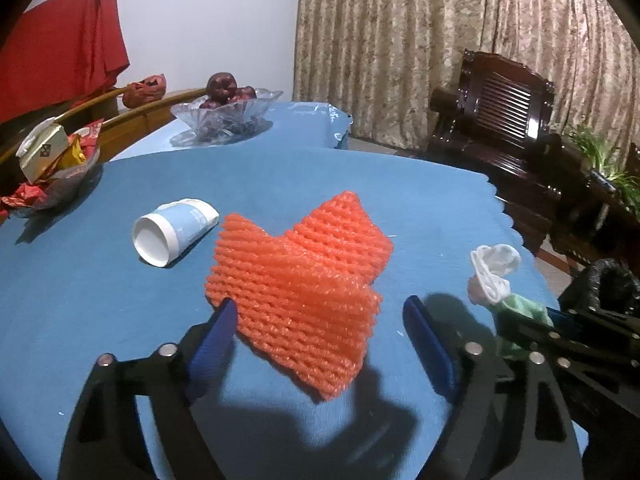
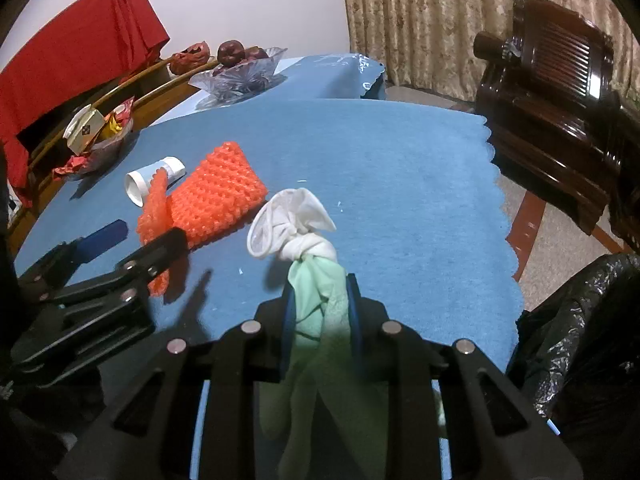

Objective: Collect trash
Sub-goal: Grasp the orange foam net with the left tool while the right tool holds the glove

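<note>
Two pieces of trash are in play, with a third beside them.

Item 1: orange foam fruit net (image 1: 296, 292), on the blue tablecloth (image 1: 120, 320), partly lifted and folded. Left gripper (image 1: 316, 316) straddles its near end, blue fingers (image 1: 212, 332) spread wide to either side. From the right wrist view, one black finger of the left gripper (image 2: 132, 244) overlaps a hanging flap of the net (image 2: 208, 200); actual contact cannot be made out.

Item 2: white-and-green knotted plastic bag (image 2: 304, 240), pinched between the pressed-together jaws of the right gripper (image 2: 320, 300), held above the cloth near the table's right side. Its lower green part is blurred and runs out of frame. The left wrist view shows only its white top (image 1: 494, 272) and some green behind the right gripper's arm.

Item 3: paper cup (image 1: 172, 232), lying on its side, open mouth toward the camera, just left of the net.

Surroundings: black trash bag (image 2: 580, 340) off the table's right edge, cut off by the frame; the left view catches only its rim (image 1: 608, 284). Glass fruit bowl (image 1: 228, 112) at the far end; dish of wrappers (image 1: 56, 176) at left; dark wooden chair (image 2: 552, 92); patterned curtain (image 1: 440, 40); red cloth (image 1: 60, 56).
</note>
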Motion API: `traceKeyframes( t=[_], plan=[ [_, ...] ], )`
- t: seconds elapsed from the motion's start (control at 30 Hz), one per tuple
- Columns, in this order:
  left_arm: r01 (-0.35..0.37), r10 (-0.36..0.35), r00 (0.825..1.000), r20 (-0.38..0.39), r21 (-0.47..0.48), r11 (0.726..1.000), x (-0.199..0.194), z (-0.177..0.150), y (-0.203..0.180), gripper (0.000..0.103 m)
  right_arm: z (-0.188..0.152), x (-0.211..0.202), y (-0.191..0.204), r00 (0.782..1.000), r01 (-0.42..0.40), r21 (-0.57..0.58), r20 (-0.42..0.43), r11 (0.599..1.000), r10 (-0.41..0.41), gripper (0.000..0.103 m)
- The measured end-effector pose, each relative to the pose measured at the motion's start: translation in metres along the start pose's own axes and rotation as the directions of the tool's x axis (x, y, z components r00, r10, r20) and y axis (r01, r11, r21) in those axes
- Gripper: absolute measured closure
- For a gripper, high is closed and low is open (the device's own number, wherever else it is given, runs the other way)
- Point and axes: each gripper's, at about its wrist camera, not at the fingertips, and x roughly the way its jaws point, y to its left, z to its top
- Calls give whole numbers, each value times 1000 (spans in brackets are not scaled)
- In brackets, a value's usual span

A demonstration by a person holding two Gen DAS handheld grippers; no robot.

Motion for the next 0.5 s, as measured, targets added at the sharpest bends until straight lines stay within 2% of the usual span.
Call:
traceKeyframes(
  t=[0.07, 0.23, 0.27, 0.33, 0.5],
  plan=[
    [-5, 5, 1000, -8, -6, 1000, 4, 0, 0, 30, 0, 1, -1, 1000, -2, 5, -1, 1000, 2, 80],
    [17, -17, 999, -31, -16, 1000, 7, -1, 3, 62, -2, 2, -1, 1000, -6, 13, -3, 1000, 6, 80],
    [21, -22, 999, -31, -19, 1000, 6, -2, 4, 65, -2, 2, -1, 1000, -8, 14, -3, 1000, 8, 80],
    [26, -27, 999, -30, -29, 999, 3, -4, 8, 77, -3, 0, 0, 1000, -10, 15, -1, 1000, 11, 80],
    [24, -25, 999, -25, -53, 998, -7, -6, 18, 89, -3, -6, 5, 1000, -13, 12, 7, 1000, 13, 80]
  ],
)
